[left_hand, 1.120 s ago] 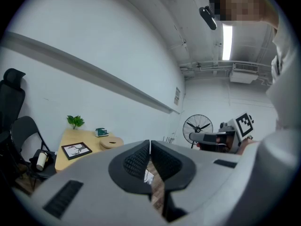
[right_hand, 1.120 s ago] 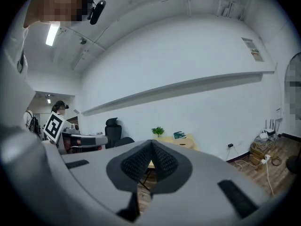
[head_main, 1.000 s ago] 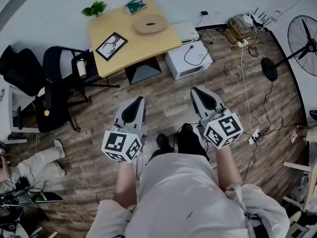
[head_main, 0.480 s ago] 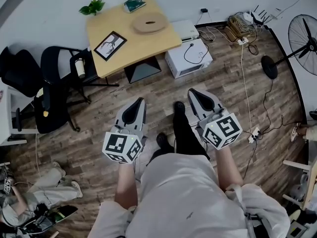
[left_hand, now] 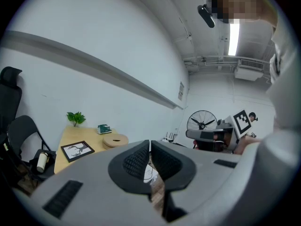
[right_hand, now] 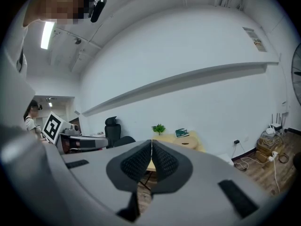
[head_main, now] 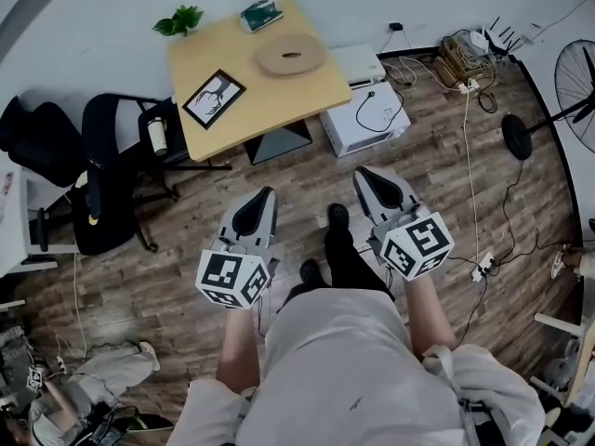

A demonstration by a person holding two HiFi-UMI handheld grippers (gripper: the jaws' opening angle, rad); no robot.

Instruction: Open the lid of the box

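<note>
1. Jaws of your left gripper [left_hand: 149, 144] were pressed together, pad against pad, and nothing was caught between them.
2. Your right gripper [right_hand: 151, 142] was in the same state: jaws fully closed and empty.
3. You held both grippers in front of your waist, side by side but apart. They were over the brown wood-plank floor [head_main: 446, 184], pointing towards the light wooden table [head_main: 214, 59] and well short of it.
4. On the far half of that table lay a round, flat, pale wooden container [head_main: 291, 57] with a small slot in the middle of its top.
5. Beyond it, at the table's far edge by the white wall, sat a small dark-green rectangular pack [head_main: 259, 13]. From that far off you could not tell which of the two was the box with the lid. Neither gripper was touching either one.
6. A black-framed picture [head_main: 214, 98] lay flat near the table's front-left edge, and a small green potted plant [head_main: 179, 19] stood at its far-left corner.
7. A white boxy appliance [head_main: 358, 124] sat on the floor just to the right of the table, with a black cable lying over it.
8. A black office chair [head_main: 107, 175] stood to the left of the table.
</note>
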